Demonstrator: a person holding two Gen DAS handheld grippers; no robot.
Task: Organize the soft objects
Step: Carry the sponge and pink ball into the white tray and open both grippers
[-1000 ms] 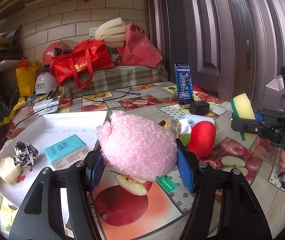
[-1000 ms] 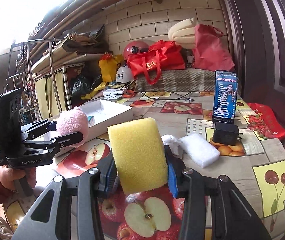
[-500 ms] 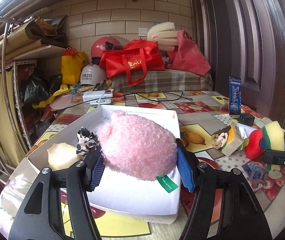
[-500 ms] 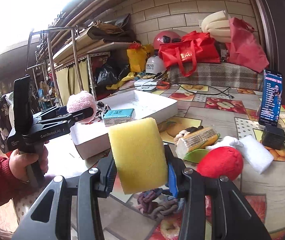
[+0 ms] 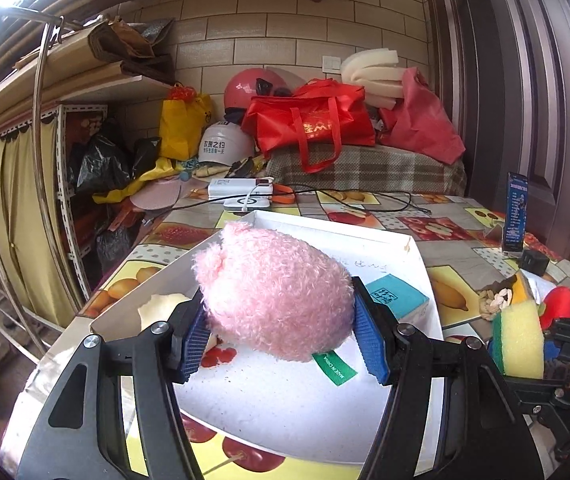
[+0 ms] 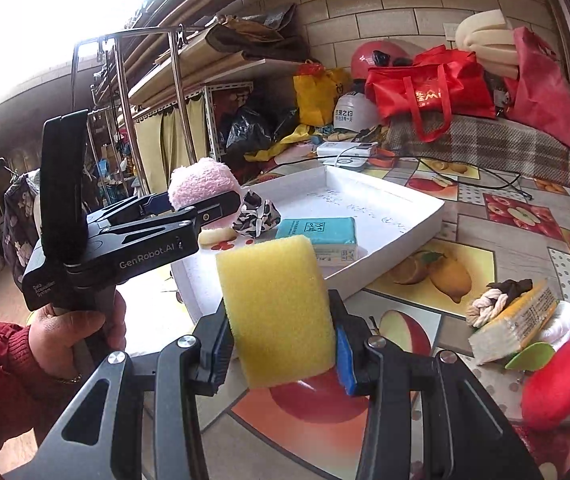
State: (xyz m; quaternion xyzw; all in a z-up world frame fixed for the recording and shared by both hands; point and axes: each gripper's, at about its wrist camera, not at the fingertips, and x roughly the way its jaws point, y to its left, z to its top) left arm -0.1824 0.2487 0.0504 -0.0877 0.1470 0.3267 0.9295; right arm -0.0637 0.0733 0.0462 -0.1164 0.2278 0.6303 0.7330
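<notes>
My left gripper point(image 5: 281, 340) is shut on a fluffy pink plush toy point(image 5: 273, 300) with a green tag, held above the near part of the white tray point(image 5: 305, 412). In the right wrist view the same gripper point(image 6: 209, 204) hangs over the tray's point(image 6: 421, 224) left end with the pink toy point(image 6: 201, 184). My right gripper point(image 6: 281, 352) is shut on a yellow sponge point(image 6: 277, 308), just in front of the tray's near corner; the sponge point(image 5: 519, 340) also shows at the right of the left wrist view. In the tray lie a teal tissue pack point(image 6: 317, 236), a black-and-white scrunchie point(image 6: 255, 216) and a cream foam piece point(image 5: 161, 308).
On the fruit-print tablecloth right of the tray lie a red plush point(image 6: 561, 384), a rope knot point(image 6: 489, 304), a wrapped yellow block point(image 6: 513, 328) and a white soft thing point(image 6: 565, 320). A phone on a stand point(image 5: 517, 216) is at the right. Bags and helmets crowd the back.
Both grippers have swung left toward the tray. The pink toy has come over the tray from above the tablecloth, and the yellow sponge has come up to the tray's near corner.
</notes>
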